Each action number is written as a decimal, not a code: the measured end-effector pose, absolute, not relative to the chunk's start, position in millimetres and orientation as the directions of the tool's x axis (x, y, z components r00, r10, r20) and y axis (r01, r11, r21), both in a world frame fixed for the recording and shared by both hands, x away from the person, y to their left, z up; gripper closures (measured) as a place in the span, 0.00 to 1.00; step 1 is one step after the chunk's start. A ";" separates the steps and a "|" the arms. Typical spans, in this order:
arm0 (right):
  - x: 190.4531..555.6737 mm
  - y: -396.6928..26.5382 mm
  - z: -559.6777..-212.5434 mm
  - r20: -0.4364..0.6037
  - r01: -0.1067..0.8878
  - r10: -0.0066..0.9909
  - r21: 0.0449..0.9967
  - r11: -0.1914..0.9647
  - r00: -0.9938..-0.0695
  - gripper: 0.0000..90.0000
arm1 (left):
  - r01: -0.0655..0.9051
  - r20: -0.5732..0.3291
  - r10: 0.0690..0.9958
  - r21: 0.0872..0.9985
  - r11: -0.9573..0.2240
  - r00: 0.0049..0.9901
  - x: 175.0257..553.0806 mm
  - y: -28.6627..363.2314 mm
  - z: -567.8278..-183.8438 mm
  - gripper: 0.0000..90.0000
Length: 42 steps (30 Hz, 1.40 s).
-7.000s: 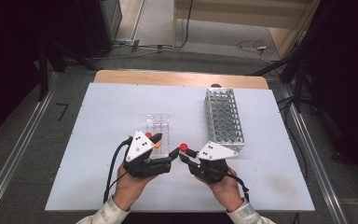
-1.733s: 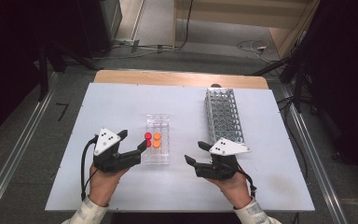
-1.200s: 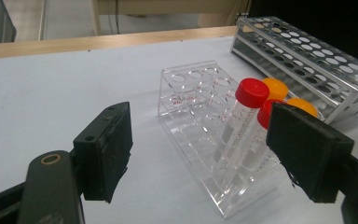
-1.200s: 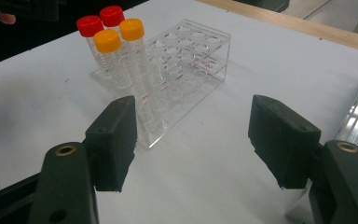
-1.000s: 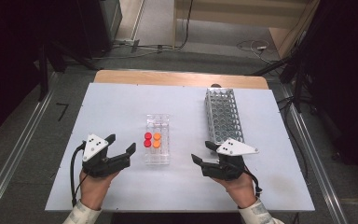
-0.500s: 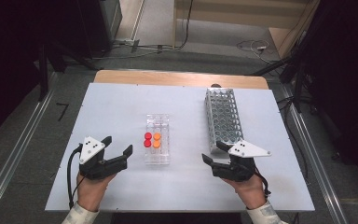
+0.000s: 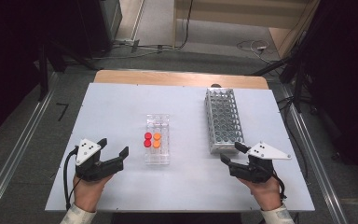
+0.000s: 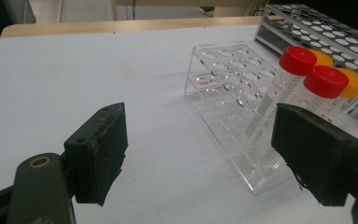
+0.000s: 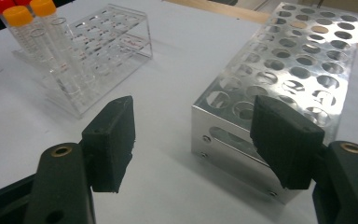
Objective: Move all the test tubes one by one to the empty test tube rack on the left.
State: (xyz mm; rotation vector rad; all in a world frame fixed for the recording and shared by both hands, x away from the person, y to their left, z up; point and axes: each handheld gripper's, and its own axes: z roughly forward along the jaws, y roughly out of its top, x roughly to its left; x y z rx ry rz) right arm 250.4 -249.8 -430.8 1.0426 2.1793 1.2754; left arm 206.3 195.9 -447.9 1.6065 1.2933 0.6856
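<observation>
A clear plastic tube rack (image 7: 157, 140) stands mid-table with two red-capped tubes (image 7: 148, 139) and two orange-capped tubes (image 7: 156, 140) upright in it. My left gripper (image 7: 114, 146) rests on the table left of it, open and empty; its jaws have just been opening slightly. In the left gripper view the rack (image 8: 228, 107) and red caps (image 8: 298, 59) lie ahead of the left gripper (image 8: 200, 154), towards the right. My right gripper (image 7: 230, 152) is open and empty near the front end of the metal rack (image 7: 223, 120). That metal rack (image 9: 284, 70) lies just beyond the right gripper (image 9: 198, 140).
The white table top (image 7: 121, 102) has bare room behind and in front of both racks. A wooden strip (image 7: 177, 77) runs along its far edge. Cables (image 7: 67, 182) trail from the grippers towards the near edge.
My right gripper has slid to the right, away from the clear rack, to the metal rack's near end. My left gripper has hardly moved. Earlier, both grippers were together by the clear rack.
</observation>
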 end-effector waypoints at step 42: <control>257.1 -390.4 -464.1 0.045 0.526 0.967 0.845 0.097 -0.250 0.25 | 0.490 -0.143 0.981 0.870 0.060 0.134 202.5 235.3 -472.7 0.14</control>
